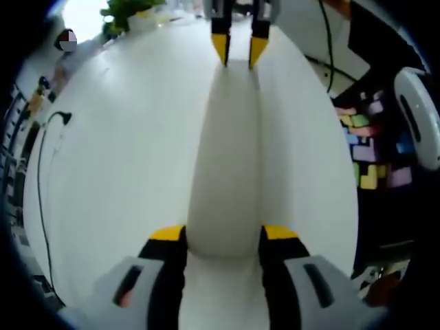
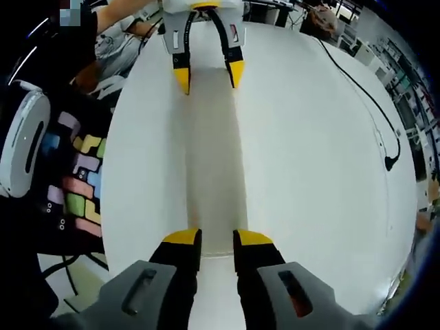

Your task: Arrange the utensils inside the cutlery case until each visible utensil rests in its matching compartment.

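A long, smooth white oblong cutlery case (image 1: 227, 165) lies closed on a white tabletop (image 1: 117, 158). The left hand-held gripper (image 1: 223, 237) straddles one end, its yellow-tipped jaws spread and touching the case's sides. The right hand-held gripper (image 2: 216, 240) holds the opposite end, jaws narrowly parted around it. No utensils or compartments can be seen, so the sorting appears not yet begun; the case likely needs opening first. Colourful sticky notes (image 2: 79, 182) sit beyond the tabletop's edge.
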A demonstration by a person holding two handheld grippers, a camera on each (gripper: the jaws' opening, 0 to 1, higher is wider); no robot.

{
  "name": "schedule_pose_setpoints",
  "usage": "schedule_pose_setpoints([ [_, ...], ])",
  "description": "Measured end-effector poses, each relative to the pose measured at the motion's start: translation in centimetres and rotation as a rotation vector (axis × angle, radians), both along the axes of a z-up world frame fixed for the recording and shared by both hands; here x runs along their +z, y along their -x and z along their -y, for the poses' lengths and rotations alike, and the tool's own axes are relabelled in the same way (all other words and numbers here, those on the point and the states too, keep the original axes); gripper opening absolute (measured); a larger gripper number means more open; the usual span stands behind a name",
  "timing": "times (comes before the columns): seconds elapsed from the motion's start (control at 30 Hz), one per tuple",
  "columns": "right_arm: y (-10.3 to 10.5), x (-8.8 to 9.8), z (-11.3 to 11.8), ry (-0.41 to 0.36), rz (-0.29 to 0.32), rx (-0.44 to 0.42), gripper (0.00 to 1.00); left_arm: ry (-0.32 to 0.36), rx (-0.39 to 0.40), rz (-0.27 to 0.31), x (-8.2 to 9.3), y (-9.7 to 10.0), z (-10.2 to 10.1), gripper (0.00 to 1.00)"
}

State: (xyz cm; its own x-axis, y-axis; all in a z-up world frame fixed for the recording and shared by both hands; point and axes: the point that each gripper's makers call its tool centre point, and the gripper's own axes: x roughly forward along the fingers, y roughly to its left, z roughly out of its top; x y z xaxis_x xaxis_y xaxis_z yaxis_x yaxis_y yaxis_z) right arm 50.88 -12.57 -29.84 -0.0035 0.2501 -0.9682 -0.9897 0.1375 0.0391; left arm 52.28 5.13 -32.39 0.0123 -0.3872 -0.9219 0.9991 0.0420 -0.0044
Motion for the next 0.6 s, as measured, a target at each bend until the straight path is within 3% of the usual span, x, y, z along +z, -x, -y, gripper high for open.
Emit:
schedule_pose_setpoints([
  [0.23,0.5,-0.1,-0.1,0.042,-0.001,0.001,0.18,0.04,-0.011,0.011,0.6,0.1,-0.4,0.43],
  [0.4,0.4,-0.1,0.0,0.054,-0.018,0.009,0.18,0.123,0.048,0.006,3.5,0.1,-0.5,0.38],
  [0.6,0.4,-0.1,0.1,0.056,-0.026,0.016,0.18,0.127,0.04,0.016,4.9,0.6,-0.9,0.25],
])
